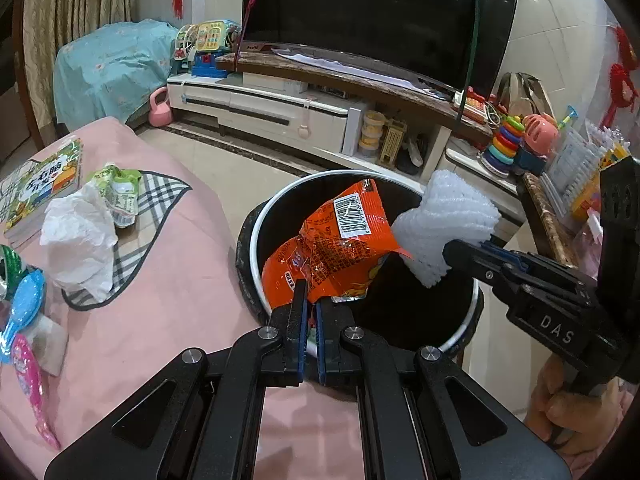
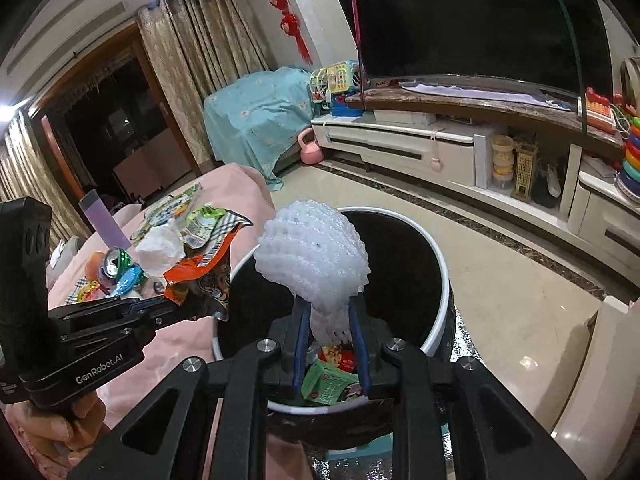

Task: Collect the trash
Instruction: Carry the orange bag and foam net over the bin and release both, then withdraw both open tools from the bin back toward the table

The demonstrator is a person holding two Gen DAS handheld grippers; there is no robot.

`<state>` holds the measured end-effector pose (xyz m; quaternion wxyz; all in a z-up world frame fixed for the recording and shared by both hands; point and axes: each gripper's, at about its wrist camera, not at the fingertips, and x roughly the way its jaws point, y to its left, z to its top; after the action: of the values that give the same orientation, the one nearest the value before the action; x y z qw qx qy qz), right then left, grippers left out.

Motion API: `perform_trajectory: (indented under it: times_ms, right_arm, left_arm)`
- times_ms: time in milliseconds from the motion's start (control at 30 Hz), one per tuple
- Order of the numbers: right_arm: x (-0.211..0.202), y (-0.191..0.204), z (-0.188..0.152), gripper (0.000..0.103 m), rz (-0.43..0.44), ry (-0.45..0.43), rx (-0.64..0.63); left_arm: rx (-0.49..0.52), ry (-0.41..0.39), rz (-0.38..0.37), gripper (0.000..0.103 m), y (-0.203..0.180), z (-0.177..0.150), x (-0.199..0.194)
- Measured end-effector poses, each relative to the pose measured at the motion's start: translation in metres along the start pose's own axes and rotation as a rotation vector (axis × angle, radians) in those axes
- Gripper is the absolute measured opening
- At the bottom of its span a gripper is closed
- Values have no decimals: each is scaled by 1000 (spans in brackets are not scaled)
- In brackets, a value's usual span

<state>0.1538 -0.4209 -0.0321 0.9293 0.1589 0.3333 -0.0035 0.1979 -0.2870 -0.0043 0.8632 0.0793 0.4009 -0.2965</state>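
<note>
My left gripper (image 1: 313,300) is shut on an orange snack wrapper (image 1: 334,248) and holds it over the open black trash bin (image 1: 260,216). My right gripper (image 2: 329,306) is shut on a white foam fruit net (image 2: 312,260) and holds it over the same bin (image 2: 440,280). The right gripper also shows in the left wrist view (image 1: 464,252), with the foam net (image 1: 448,220) touching the wrapper. The left gripper shows in the right wrist view (image 2: 176,304) with the wrapper (image 2: 200,276). Green and red packets (image 2: 328,384) lie inside the bin.
A pink-covered table (image 1: 160,300) holds crumpled white tissue (image 1: 80,248), a green wrapper (image 1: 120,192), a book (image 1: 40,184), a plaid cloth (image 1: 160,196), a crushed can (image 2: 116,260) and toy spoons (image 1: 24,300). A TV stand (image 1: 280,108) with toys stands beyond.
</note>
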Motion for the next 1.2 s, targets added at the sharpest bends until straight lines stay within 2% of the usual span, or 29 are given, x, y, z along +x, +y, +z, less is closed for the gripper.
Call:
perform_trajectory:
  times_ms: [200, 333, 400, 433, 467, 500, 567, 600, 667, 900, 1033, 1200]
  right_arm:
    - [7, -8, 3, 22, -9, 22, 4]
    - [11, -10, 5, 23, -11, 32, 1]
    - [11, -12, 6, 26, -18, 36, -1]
    - [12, -12, 8, 28, -18, 37, -1]
    - [11, -12, 8, 34, -18, 38, 1]
    - [11, -11, 8, 37, -16, 37, 3]
    - [8, -11, 9, 43, -12, 30, 5]
    - [7, -11, 9, 46, -12, 27, 6]
    - [4, -10, 10, 61, -12, 18, 12]
    - [-10, -5, 9, 65, 0, -7, 24]
    - [-22, 7, 3, 83, 40, -51, 45]
    - [-30, 37, -11, 93, 99, -70, 43]
  left_arm:
    - [7, 17, -5, 3, -4, 4, 11]
    - [9, 25, -6, 9, -6, 5, 15]
    - [10, 30, 7, 27, -6, 5, 15]
    - [8, 28, 10, 45, -5, 4, 14]
    - [5, 18, 7, 56, -4, 4, 12]
    - [4, 13, 10, 59, -3, 4, 10]
    - [-5, 13, 25, 72, 0, 3, 7]
    - [-12, 10, 23, 73, 2, 3, 6]
    - [-25, 11, 20, 73, 6, 1, 3]
    - [-67, -6, 40, 74, 25, -18, -16]
    - [-118, -20, 55, 74, 44, -38, -32]
    - [-197, -65, 105, 74, 74, -70, -62]
